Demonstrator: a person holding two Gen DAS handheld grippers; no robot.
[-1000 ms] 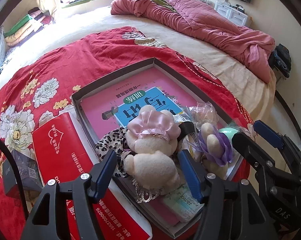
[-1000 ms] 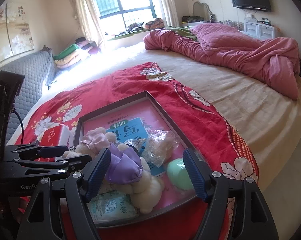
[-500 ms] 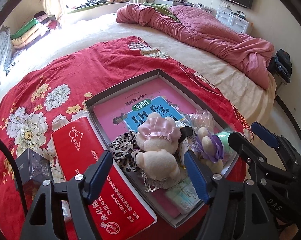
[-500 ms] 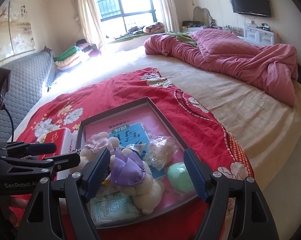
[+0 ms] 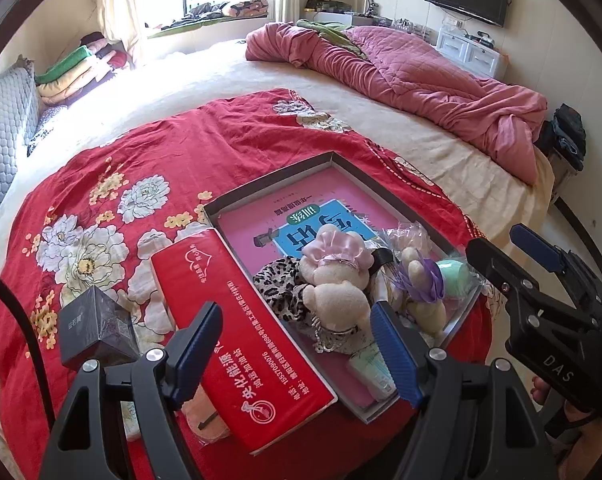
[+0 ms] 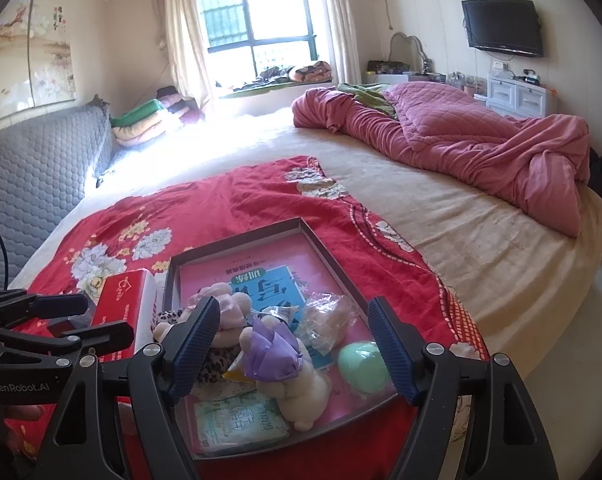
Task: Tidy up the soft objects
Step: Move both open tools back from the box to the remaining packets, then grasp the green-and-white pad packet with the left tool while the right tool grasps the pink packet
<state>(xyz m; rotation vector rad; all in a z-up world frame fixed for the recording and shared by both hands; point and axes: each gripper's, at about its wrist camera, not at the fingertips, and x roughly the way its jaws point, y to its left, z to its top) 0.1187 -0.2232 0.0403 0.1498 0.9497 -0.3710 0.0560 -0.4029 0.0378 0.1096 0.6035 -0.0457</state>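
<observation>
Shallow tray (image 5: 269,184) on a red floral blanket (image 5: 141,152) on the bed. Two plush toys, one pink-capped (image 5: 335,276) and one purple-capped (image 6: 281,364), are crowded in it beside a leopard-print cloth (image 5: 281,284), a green ball (image 6: 361,364) and a wipes pack (image 6: 237,420). A red box (image 5: 245,336) is set just beside the tray. The left tool (image 5: 297,344), jaws just widened, and the right tool (image 6: 293,352) are held open, empty, above the tray.

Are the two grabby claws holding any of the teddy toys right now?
No. The left gripper and the right gripper are both open and empty, above the tray. Both plush toys lie in it, untouched.
</observation>
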